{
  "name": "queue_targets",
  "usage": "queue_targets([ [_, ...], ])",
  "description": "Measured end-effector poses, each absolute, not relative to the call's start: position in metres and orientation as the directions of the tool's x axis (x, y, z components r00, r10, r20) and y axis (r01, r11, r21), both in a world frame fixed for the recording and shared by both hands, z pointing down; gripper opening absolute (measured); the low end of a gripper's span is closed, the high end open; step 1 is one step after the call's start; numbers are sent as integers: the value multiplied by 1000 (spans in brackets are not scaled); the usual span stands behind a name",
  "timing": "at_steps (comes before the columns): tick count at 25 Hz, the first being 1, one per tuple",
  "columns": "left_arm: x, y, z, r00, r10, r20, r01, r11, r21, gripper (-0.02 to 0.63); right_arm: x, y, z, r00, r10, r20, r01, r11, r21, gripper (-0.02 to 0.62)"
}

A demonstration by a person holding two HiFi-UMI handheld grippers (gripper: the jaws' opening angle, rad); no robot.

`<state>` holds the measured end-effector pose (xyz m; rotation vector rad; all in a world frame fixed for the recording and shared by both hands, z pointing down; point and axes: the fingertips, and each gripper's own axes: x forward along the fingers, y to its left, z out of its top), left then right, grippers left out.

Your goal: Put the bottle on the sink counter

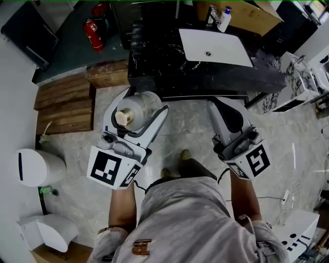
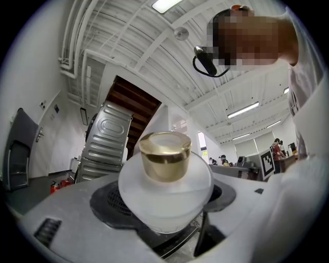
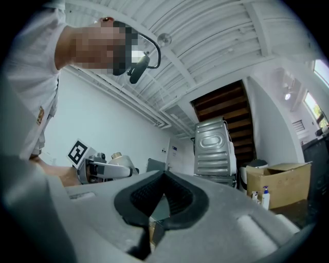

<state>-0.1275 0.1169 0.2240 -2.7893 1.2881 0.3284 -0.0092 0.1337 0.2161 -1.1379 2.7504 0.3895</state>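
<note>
A frosted white bottle (image 1: 138, 109) with a gold cap (image 1: 122, 118) lies between the jaws of my left gripper (image 1: 146, 101), which is shut on its body. In the left gripper view the cap (image 2: 165, 155) points back at the camera and the bottle hides the jaw tips. My right gripper (image 1: 222, 101) hangs beside it, shut with nothing in it; its pads meet in the right gripper view (image 3: 164, 173). Both grippers sit just short of the black marble sink counter (image 1: 169, 61), which carries a white basin (image 1: 213, 46).
A spray bottle (image 1: 224, 18) stands behind the basin, near a cardboard box (image 1: 247, 15). A red fire extinguisher (image 1: 93, 33) and wooden steps (image 1: 64, 102) lie to the left. White bins (image 1: 36, 167) stand at the left wall. My feet (image 1: 184, 155) are on the tiled floor.
</note>
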Motion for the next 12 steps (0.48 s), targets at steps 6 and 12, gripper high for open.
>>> queue_targets([
  [6, -132, 92, 225, 623, -754, -208, -767, -641, 27, 333, -13, 108, 220, -709, -665, -232, -704, 688, 178, 0],
  [12, -127, 44, 231, 609, -771, -188, -783, -622, 16, 333, -5, 55, 225, -719, -652, -241, -693, 700, 173, 0],
])
